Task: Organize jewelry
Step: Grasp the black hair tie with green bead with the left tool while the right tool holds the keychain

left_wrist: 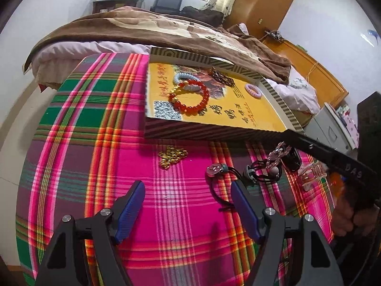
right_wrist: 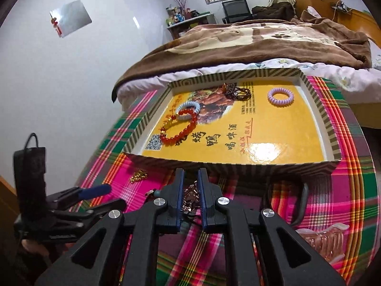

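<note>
1. The left gripper (left_wrist: 188,212) hovers over the plaid cloth (left_wrist: 95,124), its two blue pads spread wide with only cloth between them.
2. The right gripper (right_wrist: 191,200) sits low just in front of the tray, its two pads drawn close around a rose-gold chain piece (right_wrist: 190,196); the metal shows between them, so it reads as a pinch.
3. Inside the yellow-floored tray (right_wrist: 262,147), count four pieces: one red bead bracelet (right_wrist: 178,128), one pale blue coil band (right_wrist: 189,110) touching it, one dark beaded bracelet (right_wrist: 234,91), and one lilac coil band (right_wrist: 281,96) well apart on the right.
4. Still on the cloth: one heap of gold beads (left_wrist: 172,157), one black cord with a round metal charm (left_wrist: 215,169), and one clear pink claw clip (right_wrist: 329,240).
</note>
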The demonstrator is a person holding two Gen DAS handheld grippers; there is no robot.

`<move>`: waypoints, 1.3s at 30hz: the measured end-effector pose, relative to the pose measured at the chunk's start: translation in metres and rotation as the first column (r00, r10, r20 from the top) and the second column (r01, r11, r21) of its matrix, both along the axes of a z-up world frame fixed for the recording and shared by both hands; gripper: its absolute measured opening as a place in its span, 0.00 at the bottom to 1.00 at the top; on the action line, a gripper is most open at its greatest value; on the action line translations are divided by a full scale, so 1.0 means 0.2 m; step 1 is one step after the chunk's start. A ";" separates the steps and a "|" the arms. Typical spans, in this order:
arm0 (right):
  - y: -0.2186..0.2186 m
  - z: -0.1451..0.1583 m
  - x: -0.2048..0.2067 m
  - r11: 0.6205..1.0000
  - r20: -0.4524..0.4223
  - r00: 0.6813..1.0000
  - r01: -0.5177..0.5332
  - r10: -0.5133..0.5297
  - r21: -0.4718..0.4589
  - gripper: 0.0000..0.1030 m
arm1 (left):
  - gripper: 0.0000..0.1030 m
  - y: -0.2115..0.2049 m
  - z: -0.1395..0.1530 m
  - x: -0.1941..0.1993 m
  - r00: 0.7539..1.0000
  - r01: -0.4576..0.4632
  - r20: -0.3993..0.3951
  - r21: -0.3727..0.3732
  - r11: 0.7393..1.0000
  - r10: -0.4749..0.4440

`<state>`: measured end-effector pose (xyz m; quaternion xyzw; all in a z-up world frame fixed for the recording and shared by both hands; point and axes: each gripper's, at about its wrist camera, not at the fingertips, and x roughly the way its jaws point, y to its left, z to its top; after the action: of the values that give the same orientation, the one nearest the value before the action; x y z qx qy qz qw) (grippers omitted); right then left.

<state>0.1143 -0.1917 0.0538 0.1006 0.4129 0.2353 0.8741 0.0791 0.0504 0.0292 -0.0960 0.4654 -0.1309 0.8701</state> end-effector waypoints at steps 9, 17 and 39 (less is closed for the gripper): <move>-0.08 0.05 -0.09 0.998 0.019 1.000 0.015 -0.016 0.054 0.11 | 0.72 -0.12 -0.03 0.04 0.999 0.047 -0.004 0.052 0.998 -0.047; -0.14 0.11 -0.18 0.996 0.060 0.998 0.018 -0.023 0.084 0.11 | 0.71 -0.22 -0.05 0.09 0.998 0.053 0.004 0.200 0.978 -0.055; -0.28 0.12 -0.25 0.991 0.070 0.995 0.060 -0.069 0.119 0.11 | 0.10 -0.38 -0.06 0.07 0.990 0.123 0.025 0.305 0.944 -0.137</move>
<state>0.0645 -0.2471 0.0784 0.1560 0.3624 0.2341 0.8886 0.0926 -0.0254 0.0181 0.0724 0.4651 -0.1174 0.8744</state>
